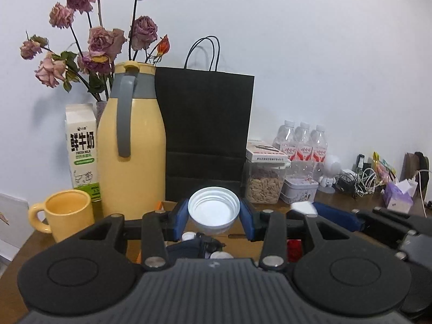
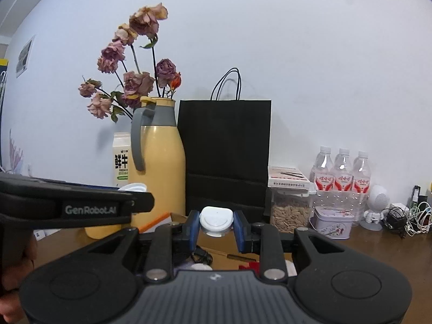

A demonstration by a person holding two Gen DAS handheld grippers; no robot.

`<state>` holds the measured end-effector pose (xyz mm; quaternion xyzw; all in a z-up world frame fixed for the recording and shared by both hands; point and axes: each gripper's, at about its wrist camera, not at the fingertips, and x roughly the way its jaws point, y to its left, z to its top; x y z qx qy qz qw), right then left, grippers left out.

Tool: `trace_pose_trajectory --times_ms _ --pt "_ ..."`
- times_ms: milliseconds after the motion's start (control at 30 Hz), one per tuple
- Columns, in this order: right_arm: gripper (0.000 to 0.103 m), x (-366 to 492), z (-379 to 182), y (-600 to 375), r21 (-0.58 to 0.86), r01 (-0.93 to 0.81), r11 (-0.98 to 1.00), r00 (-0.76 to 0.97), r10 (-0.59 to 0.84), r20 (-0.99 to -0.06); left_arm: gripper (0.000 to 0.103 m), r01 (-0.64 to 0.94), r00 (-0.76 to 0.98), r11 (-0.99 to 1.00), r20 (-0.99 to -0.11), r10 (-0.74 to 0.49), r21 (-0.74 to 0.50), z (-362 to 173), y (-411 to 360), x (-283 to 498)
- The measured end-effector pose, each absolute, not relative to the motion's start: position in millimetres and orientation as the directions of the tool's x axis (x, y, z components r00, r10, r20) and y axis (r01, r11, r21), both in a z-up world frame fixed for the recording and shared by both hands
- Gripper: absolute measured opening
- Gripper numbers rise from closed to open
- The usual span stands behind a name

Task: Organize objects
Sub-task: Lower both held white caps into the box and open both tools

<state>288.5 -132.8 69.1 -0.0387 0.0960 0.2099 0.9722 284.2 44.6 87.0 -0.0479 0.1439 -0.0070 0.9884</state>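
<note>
Above the cardboard box (image 1: 235, 230), left gripper (image 1: 213, 216) jaws clamped on white lid (image 1: 213, 206), right gripper (image 2: 216, 228) jaws on white case (image 2: 216, 220).

Twin wrist views, same cluttered tabletop (image 1: 337, 202)

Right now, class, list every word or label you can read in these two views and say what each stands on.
"鲜牛奶" and "FRESH MILK": milk carton.
"GenRobot.AI": side of the left gripper.
Red labels on the water bottles: too blurred to read.
Print on the white box: too small.
</note>
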Motion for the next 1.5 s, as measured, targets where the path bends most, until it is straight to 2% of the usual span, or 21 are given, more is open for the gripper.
trace_pose_trajectory --times_ms 400,600,633,667,700,733,767,800,833,900,1167,1500 --pt "0.026 343.0 31.0 -122.8 0.001 -0.404 0.915 0.870 0.385 -0.309 0.041 0.013 0.930 0.997 -0.365 -0.041 -0.078 60.0 49.4 336.9" --pt "0.026 344.7 26.0 -123.9 0.001 -0.402 0.916 0.865 0.380 -0.327 0.042 0.025 0.922 0.997 -0.383 -0.049 -0.068 53.1 47.6 338.6" --pt "0.026 344.5 24.8 -123.9 -0.001 -0.398 0.918 0.866 0.375 -0.331 0.047 0.034 0.922 0.997 -0.384 -0.057 -0.066 52.7 47.7 338.6" --pt "0.026 344.0 24.0 -124.2 -0.001 -0.392 0.920 0.867 0.370 -0.334 0.062 0.039 0.920 0.997 -0.386 -0.062 -0.067 52.9 48.3 339.0" --pt "0.026 343.7 23.8 -124.7 -0.001 -0.387 0.922 0.869 0.364 -0.335 0.070 0.036 0.920 0.997 -0.386 -0.059 -0.068 52.6 49.2 339.3" --pt "0.028 343.0 24.0 -125.7 0.000 -0.381 0.925 0.872 0.359 -0.334 0.085 0.029 0.922 0.997 -0.383 -0.052 -0.065 52.5 49.9 338.9" --pt "0.033 343.0 24.2 -126.3 0.001 -0.377 0.926 0.872 0.355 -0.336 0.092 0.022 0.925 0.998 -0.377 -0.043 -0.060 52.8 50.3 338.7" --pt "0.050 343.0 24.5 -127.0 0.003 -0.375 0.927 0.872 0.354 -0.338 0.097 0.015 0.927 0.998 -0.373 -0.036 -0.059 53.0 50.8 338.2" --pt "0.073 343.4 24.4 -127.7 0.004 -0.371 0.929 0.874 0.351 -0.337 0.103 0.007 0.929 0.998 -0.369 -0.030 -0.063 53.4 51.5 338.1" --pt "0.099 343.2 23.5 -129.6 0.008 -0.347 0.938 0.885 0.330 -0.328 0.103 -0.007 0.932 0.997 -0.362 -0.021 -0.077 53.6 53.3 338.0" --pt "0.100 344.1 24.0 -131.5 0.019 -0.331 0.944 0.887 0.317 -0.336 0.103 -0.024 0.925 0.997 -0.379 -0.007 -0.076 51.4 53.3 341.1" --pt "0.102 334.8 27.6 -134.1 0.004 -0.338 0.941 0.889 0.321 -0.327 0.103 -0.009 0.942 0.995 -0.334 -0.026 -0.102 60.7 52.9 328.2"
